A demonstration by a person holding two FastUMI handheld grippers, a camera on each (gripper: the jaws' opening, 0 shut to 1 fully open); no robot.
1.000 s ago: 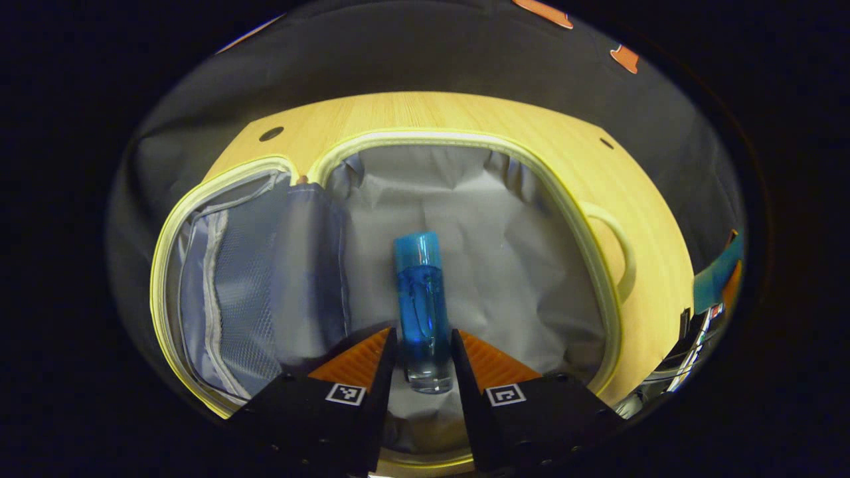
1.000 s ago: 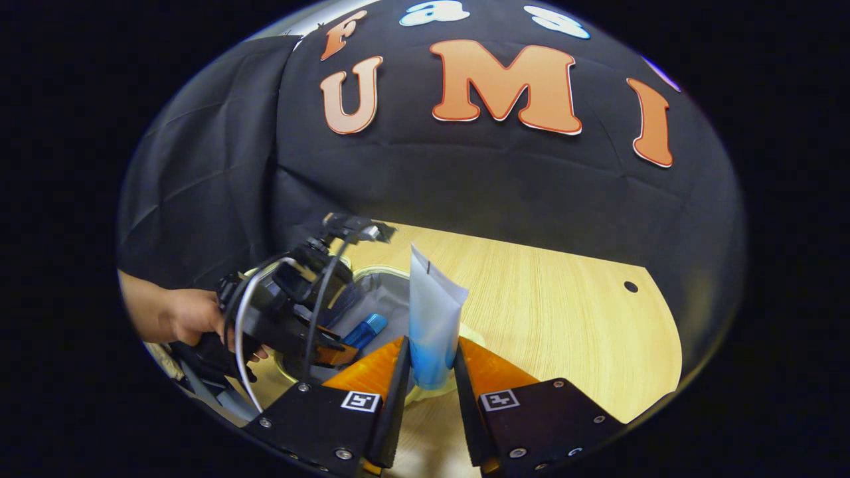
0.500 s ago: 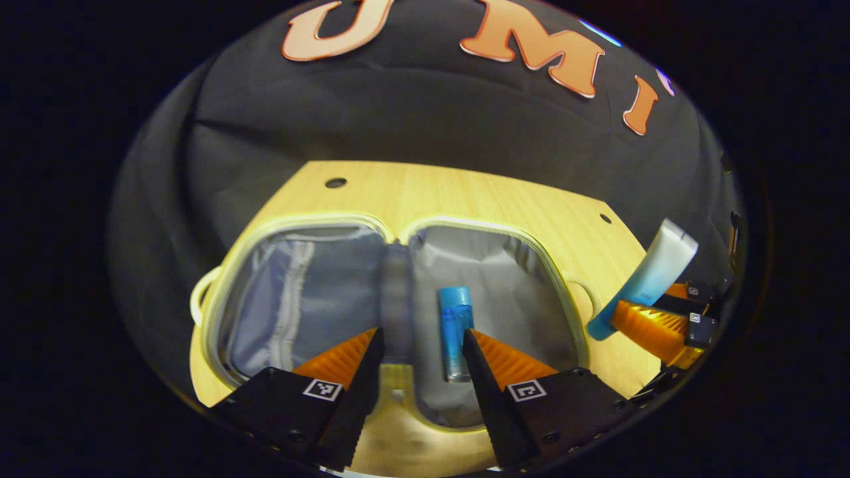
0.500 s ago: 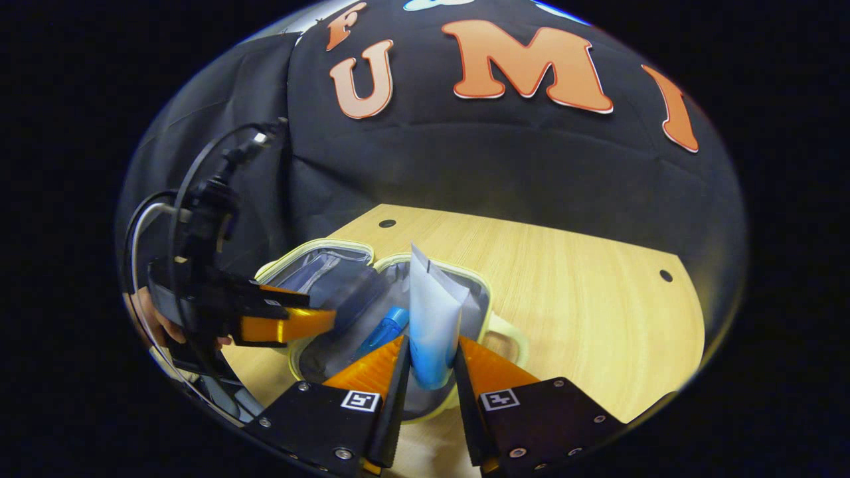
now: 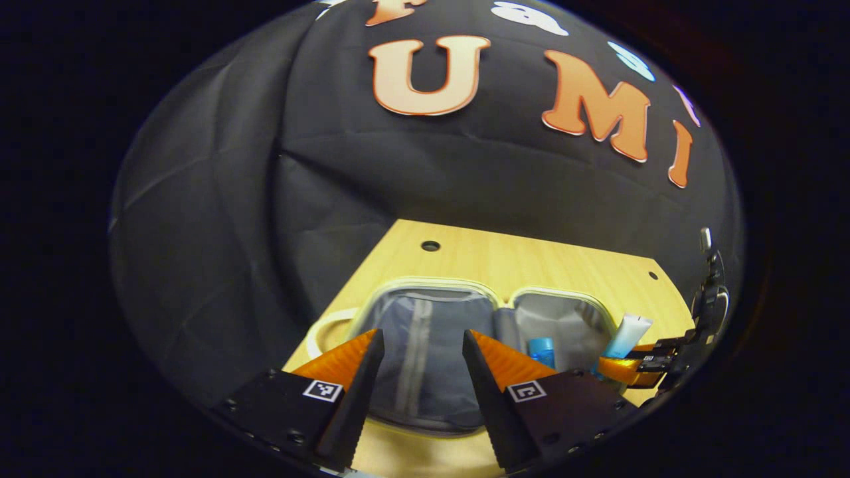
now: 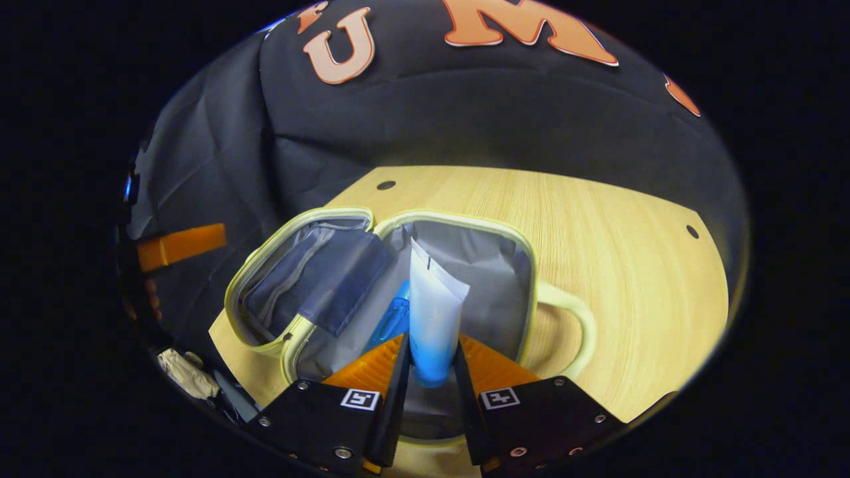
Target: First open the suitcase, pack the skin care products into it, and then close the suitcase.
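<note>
R gripper (image 6: 428, 362) clamps tube (image 6: 433, 312) over open suitcase (image 6: 524, 265), blue bottle (image 6: 393, 318) lying inside. L gripper (image 5: 418, 365) wide, empty, above suitcase's other half.

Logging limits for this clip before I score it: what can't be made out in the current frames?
- Blue bottle: in the right gripper view, the tube and an orange finger hide most of it.
- Blue bottle, left gripper view: its lower part sits behind the left gripper.
- Suitcase near rim: right gripper view, behind the right gripper.
- Pale crumpled thing: right gripper view, at the edge, unidentifiable.
</note>
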